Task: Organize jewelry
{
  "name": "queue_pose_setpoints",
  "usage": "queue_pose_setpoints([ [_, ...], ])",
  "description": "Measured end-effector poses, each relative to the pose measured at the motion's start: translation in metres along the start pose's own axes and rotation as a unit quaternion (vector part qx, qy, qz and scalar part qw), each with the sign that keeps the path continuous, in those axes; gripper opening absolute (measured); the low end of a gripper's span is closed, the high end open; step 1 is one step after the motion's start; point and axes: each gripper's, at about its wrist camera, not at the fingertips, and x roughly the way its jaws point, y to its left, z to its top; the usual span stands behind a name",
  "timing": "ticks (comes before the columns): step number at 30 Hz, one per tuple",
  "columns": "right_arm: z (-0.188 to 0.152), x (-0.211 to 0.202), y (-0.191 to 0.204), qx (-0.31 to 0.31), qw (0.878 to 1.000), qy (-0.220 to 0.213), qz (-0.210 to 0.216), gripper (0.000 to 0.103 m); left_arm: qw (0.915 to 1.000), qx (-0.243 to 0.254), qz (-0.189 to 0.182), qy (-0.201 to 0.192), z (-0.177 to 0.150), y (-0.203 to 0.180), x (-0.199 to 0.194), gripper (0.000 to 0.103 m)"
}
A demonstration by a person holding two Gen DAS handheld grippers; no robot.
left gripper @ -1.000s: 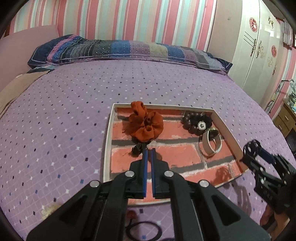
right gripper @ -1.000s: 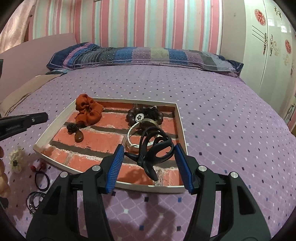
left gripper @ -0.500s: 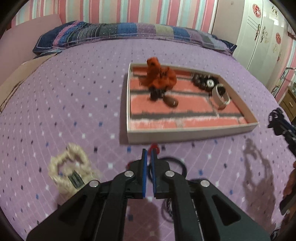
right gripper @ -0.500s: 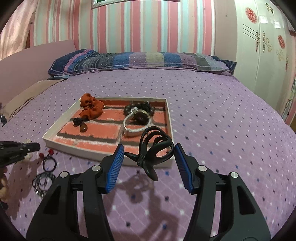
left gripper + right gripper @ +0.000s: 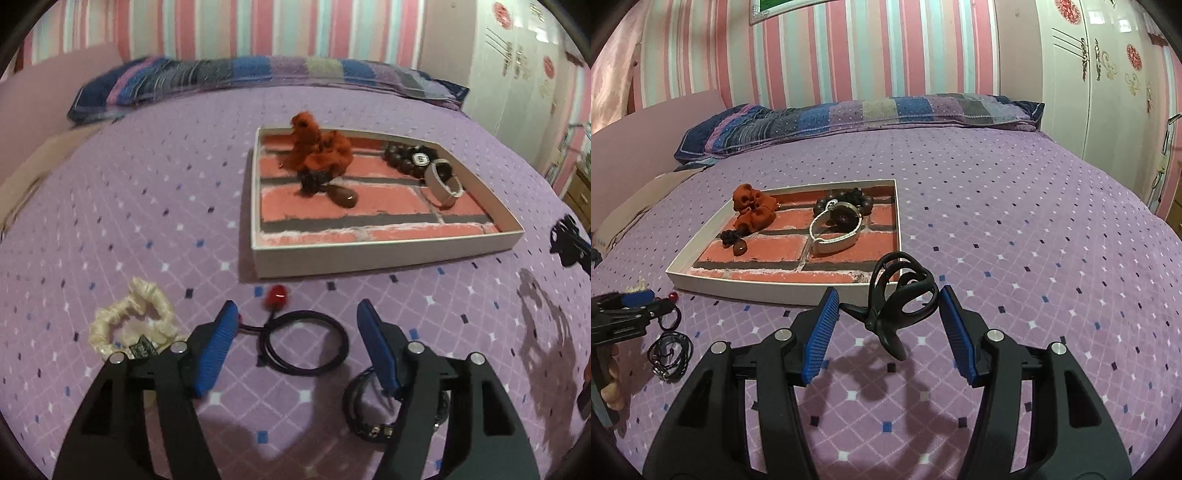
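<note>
Left gripper [image 5: 295,321]: the jaws have just been opening and now stand wide apart, with nothing pressed between the blue pads. A black hair tie [image 5: 304,343] with a red bead [image 5: 277,294] lies on the purple bedspread [image 5: 147,206] in the gap between the fingers, untouched. A cream scrunchie [image 5: 129,321] lies at 9 o'clock of the left finger. A dark bundle of ties [image 5: 373,413] sits partly hidden under the right finger, at 5 o'clock.

Right gripper [image 5: 886,306]: the jaws are closed on a black claw clip [image 5: 899,299], with both pads on its sides and its teeth pointing toward 12 o'clock.

The tray [image 5: 746,286], lined with a brick pattern, lies at 12 o'clock of the right gripper. It contains:
- an orange scrunchie [image 5: 753,206] at its 10 o'clock corner;
- a brown pendant [image 5: 740,248] just below the scrunchie;
- a dark bead bracelet [image 5: 849,201] at 1 o'clock;
- a white bangle [image 5: 833,232] touching the beads.
</note>
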Motion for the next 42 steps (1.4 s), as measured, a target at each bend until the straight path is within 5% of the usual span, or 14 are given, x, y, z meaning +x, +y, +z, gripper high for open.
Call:
queue_pose_setpoints([
  [14, -0.002, 0.005, -0.004, 0.006, 1.000, 0.004, 0.000, 0.056, 0.9995, 0.011, -0.011, 0.027, -0.006, -0.001, 0.023, 0.064],
  [27, -0.003, 0.006, -0.006, 0.016, 1.000, 0.005, 0.004, 0.056, 0.9994, 0.011, -0.015, 0.031, -0.004, 0.004, 0.023, 0.010],
  [42, -0.002, 0.004, -0.007, 0.014, 1.000, 0.000, 0.004, 0.056, 0.9995, 0.014, -0.028, 0.006, -0.001, 0.001, -0.001, 0.003],
])
